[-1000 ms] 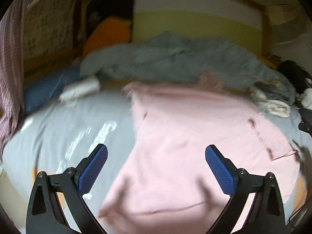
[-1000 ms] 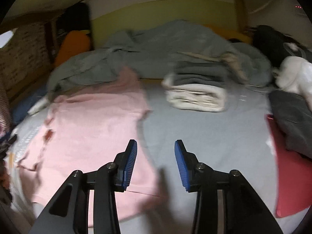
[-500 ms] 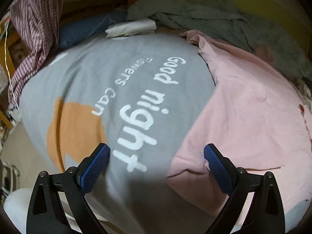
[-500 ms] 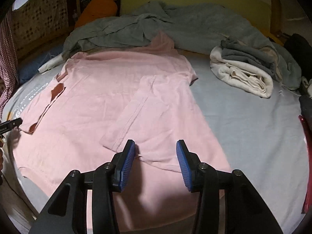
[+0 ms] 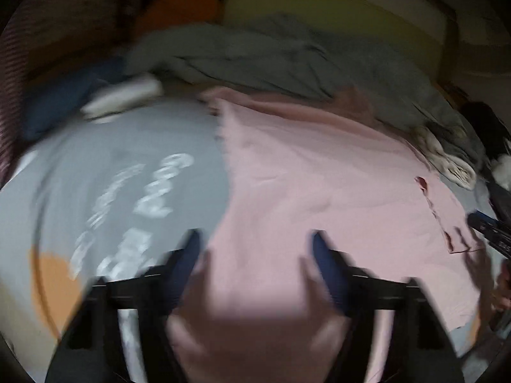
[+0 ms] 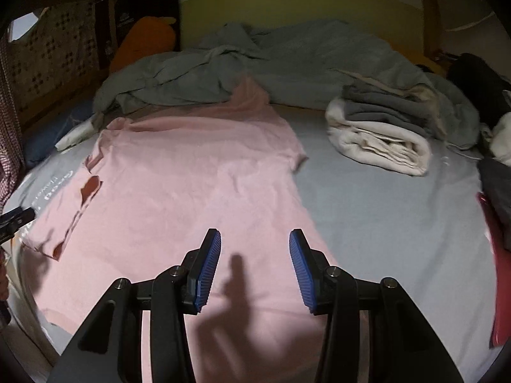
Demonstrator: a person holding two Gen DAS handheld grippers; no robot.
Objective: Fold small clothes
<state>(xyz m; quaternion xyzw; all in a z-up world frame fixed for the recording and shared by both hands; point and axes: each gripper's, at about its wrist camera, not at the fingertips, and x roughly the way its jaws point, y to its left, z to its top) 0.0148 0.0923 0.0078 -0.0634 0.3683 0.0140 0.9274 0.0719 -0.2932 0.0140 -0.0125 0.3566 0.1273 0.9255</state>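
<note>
A pink shirt lies spread flat on the grey bed sheet, its collar end towards the left. My left gripper hovers over the shirt's left edge, where pink meets the printed sheet. The view is blurred; its jaws are closing, and no cloth shows pinched between the pads. My right gripper stands open just above the shirt's near hem, nothing between its fingers. Each gripper's tip peeks into the other view: the right gripper, the left gripper.
A rumpled grey duvet lies across the far side of the bed. A folded stack of grey and cream clothes sits at the right. A red item and dark garments are at the right edge. An orange pillow is far left.
The left view has swung from the printed sheet back onto the pink shirt, and the left jaws have narrowed a lot. The right gripper's view has shifted slightly to the right along the shirt's hem.
</note>
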